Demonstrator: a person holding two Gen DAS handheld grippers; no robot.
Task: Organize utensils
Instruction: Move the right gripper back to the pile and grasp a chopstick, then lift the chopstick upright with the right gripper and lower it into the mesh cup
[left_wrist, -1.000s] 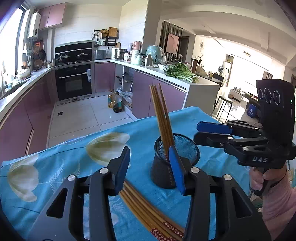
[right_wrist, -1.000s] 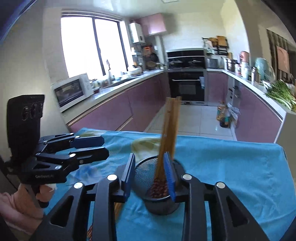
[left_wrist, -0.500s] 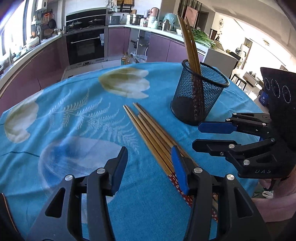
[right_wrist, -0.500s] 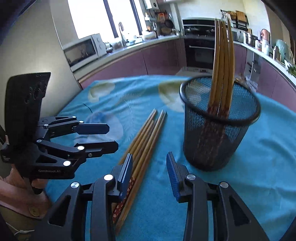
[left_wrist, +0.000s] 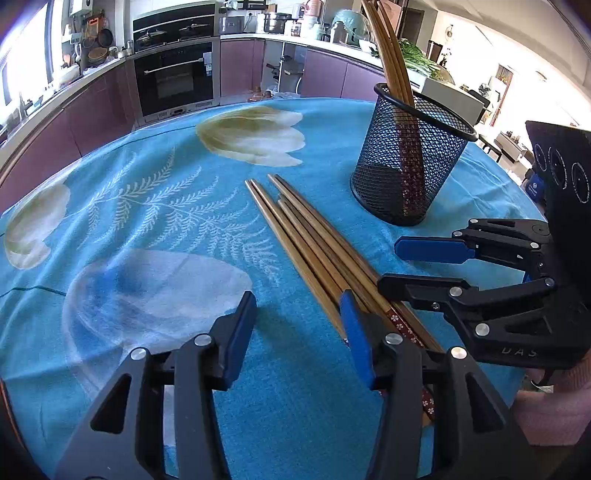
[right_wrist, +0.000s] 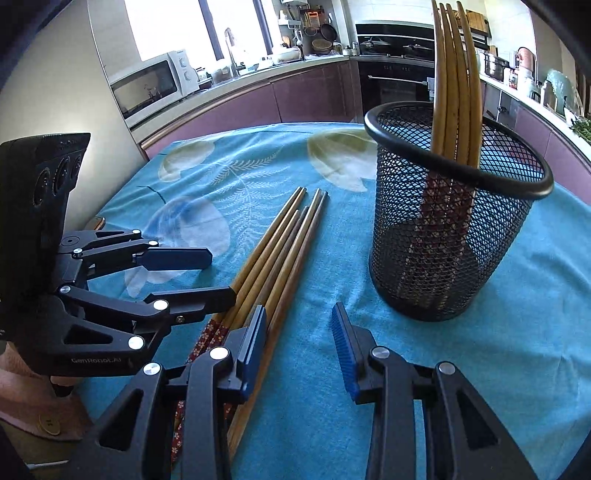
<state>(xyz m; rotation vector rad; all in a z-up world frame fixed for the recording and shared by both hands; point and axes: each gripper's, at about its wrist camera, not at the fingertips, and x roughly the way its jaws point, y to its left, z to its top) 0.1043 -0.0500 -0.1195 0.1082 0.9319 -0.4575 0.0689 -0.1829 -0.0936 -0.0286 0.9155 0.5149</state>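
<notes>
Both grippers have been brought down from the cup (right_wrist: 454, 221), where some chopsticks (right_wrist: 456, 81) are already kept, and the left gripper (left_wrist: 299, 325) and right gripper (right_wrist: 299, 343) are now held open and empty over the loose chopsticks (left_wrist: 314, 254) lying at the cup's 8 o'clock, so more can be picked up.

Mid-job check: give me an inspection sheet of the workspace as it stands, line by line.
Surface: table under a blue floral tablecloth, lying flat.
Job's things: black mesh holder upright, with several chopsticks in holder standing and leaning on its rim; a bundle of loose chopsticks lies flat on the cloth beside the holder, apart from it.
Clutter: nothing seen on the cloth besides these.
Grippers: left gripper open, low over the patterned ends of the loose chopsticks; right gripper open, beside the same ends; neither holds anything.
Cables: nothing seen.
Surroundings: kitchen with purple cabinets, built-in oven, microwave, bright window.
</notes>
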